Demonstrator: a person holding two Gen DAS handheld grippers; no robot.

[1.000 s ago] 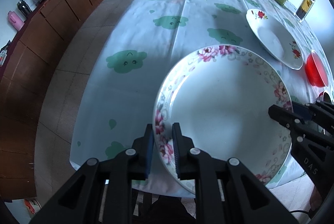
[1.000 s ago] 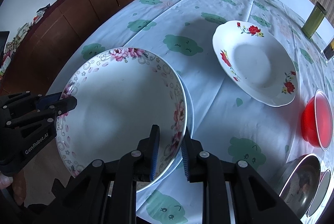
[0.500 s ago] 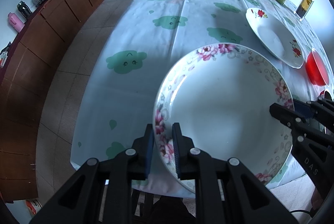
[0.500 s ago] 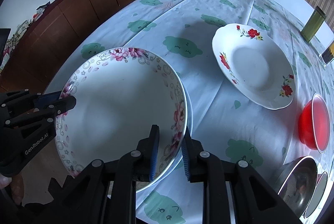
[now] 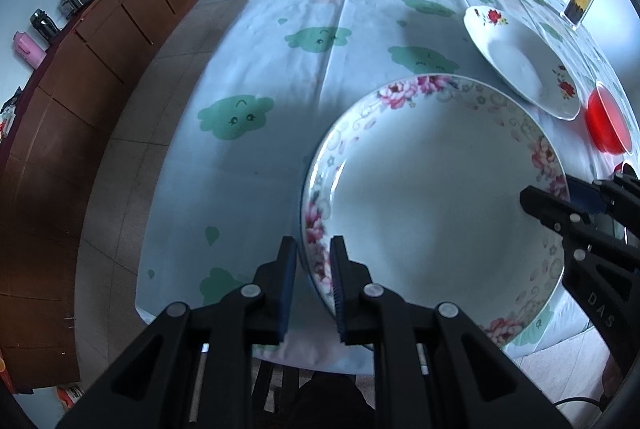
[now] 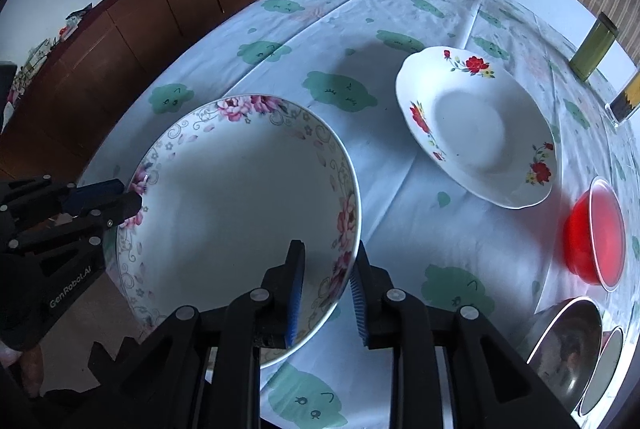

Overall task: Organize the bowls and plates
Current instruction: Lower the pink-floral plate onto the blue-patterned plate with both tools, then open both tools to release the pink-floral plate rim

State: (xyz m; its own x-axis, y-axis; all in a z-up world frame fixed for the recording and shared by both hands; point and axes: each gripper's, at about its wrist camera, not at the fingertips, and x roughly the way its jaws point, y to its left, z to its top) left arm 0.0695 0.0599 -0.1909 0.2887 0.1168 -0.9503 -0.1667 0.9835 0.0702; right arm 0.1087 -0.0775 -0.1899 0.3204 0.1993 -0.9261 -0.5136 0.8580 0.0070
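Both the left tool (image 5: 313, 269) and right tool (image 6: 326, 275) grip a pink-flowered plate (image 6: 240, 205) above the desk (image 6: 360, 29), near a red-flowered plate (image 6: 476, 129) and red bowl (image 6: 594, 231).

Pink-floral plate (image 5: 432, 197) tilted over table edge, red-rose plate (image 6: 476, 125) flat beyond.

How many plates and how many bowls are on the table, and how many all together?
Plates: 2, the pink-flowered plate and the red-flowered plate.
Bowls: 2, the red bowl and the metal bowl.
Total: 4.
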